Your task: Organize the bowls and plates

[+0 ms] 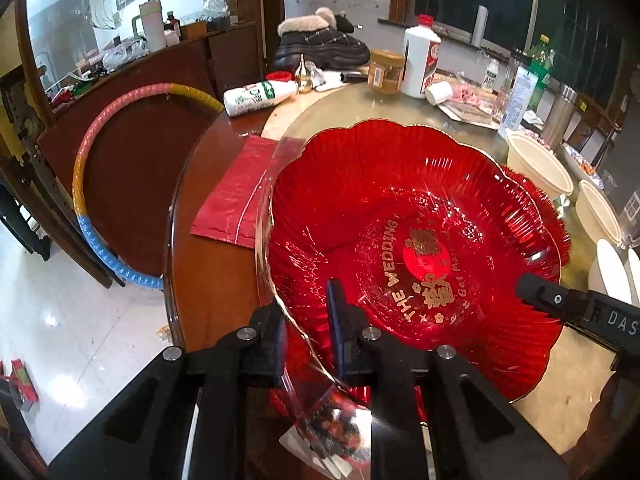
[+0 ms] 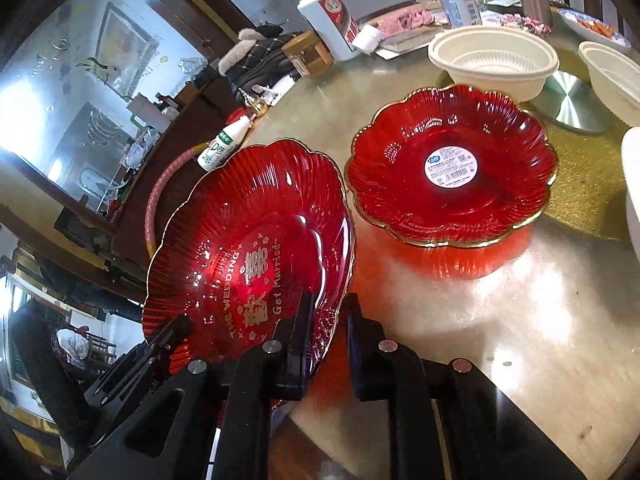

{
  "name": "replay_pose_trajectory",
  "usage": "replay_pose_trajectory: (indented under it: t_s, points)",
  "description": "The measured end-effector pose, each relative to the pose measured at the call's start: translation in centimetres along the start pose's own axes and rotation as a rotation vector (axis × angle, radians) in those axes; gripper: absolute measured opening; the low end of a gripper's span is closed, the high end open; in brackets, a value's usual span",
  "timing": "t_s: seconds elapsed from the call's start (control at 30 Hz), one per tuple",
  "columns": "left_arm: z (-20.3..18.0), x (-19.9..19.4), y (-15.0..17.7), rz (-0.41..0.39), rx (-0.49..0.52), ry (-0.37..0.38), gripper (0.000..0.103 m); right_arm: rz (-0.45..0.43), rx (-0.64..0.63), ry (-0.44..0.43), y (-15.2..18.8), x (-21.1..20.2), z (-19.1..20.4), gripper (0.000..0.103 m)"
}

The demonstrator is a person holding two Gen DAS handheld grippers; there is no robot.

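A red plate (image 1: 416, 248) is gripped at its rim by both grippers.

The scalloped edge is pinched between the narrowed fingers of the left gripper (image 1: 308, 344) and of the right gripper (image 2: 326, 344), on opposite sides. The plate is held tilted above the table (image 2: 500, 320), just beside a second red plate (image 2: 450, 166) and near white bowls (image 2: 494, 60).
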State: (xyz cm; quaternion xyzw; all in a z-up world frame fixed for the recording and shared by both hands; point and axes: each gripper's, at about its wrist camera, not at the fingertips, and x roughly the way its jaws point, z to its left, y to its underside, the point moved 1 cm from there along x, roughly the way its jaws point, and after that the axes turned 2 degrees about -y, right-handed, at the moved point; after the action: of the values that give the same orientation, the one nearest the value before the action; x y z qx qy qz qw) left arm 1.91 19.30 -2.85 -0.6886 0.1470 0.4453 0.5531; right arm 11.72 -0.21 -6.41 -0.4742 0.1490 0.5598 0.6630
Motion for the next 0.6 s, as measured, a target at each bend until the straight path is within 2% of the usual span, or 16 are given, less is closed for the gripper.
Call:
replay_pose_trajectory:
  t_s: [0.17,0.6]
  points:
    - [0.2,-0.9,0.6,-0.015,0.001,-0.001,0.015,-0.007,-0.014,0.003,0.7,-0.6,0.4,0.014]
    - [0.7,1.1,2.2,0.044,-0.004,-0.016,0.015,0.033,-0.008,0.023,1.9,1.3,0.0,0.015]
